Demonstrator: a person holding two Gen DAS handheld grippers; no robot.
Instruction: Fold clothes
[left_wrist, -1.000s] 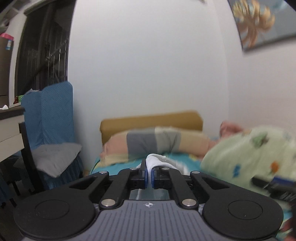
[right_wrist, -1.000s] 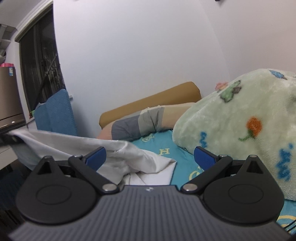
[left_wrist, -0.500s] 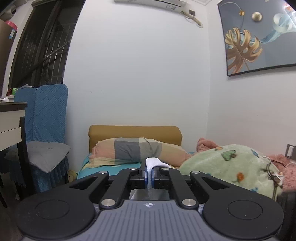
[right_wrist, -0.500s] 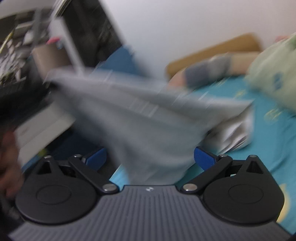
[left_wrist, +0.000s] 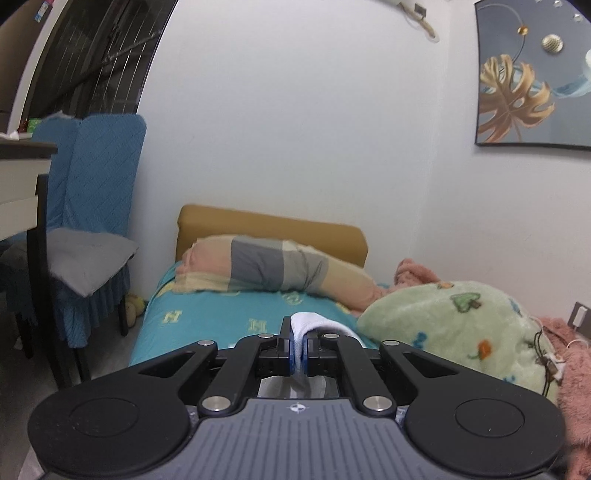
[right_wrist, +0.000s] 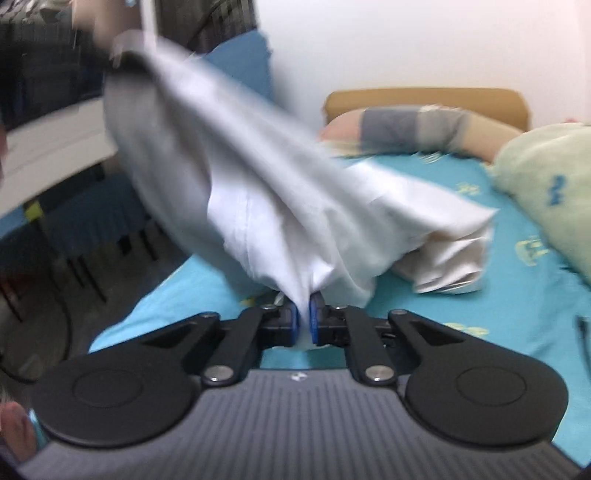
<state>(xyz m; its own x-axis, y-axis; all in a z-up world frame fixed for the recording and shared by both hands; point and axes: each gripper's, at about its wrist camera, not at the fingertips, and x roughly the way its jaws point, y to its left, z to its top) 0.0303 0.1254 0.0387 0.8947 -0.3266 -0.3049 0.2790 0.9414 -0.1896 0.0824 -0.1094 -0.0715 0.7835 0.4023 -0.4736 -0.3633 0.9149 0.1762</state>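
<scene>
Left tongs (left_wrist: 298, 349) clenched on a white fold of the garment (left_wrist: 314, 324), above the teal bed sheet (left_wrist: 207, 317) and short of the striped pillow (left_wrist: 273, 266). Right tongs (right_wrist: 303, 320) clenched on another edge of the same white garment (right_wrist: 280, 199), cloth lifted and stretched up-left from the sheet (right_wrist: 480, 295), its far end bunched on the bed. Green blanket (right_wrist: 546, 192) just right of the cloth. Right view blurred.

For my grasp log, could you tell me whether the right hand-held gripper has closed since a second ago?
Yes. The right hand-held gripper, open before, is now shut on the white garment above the teal bedsheet.
</scene>
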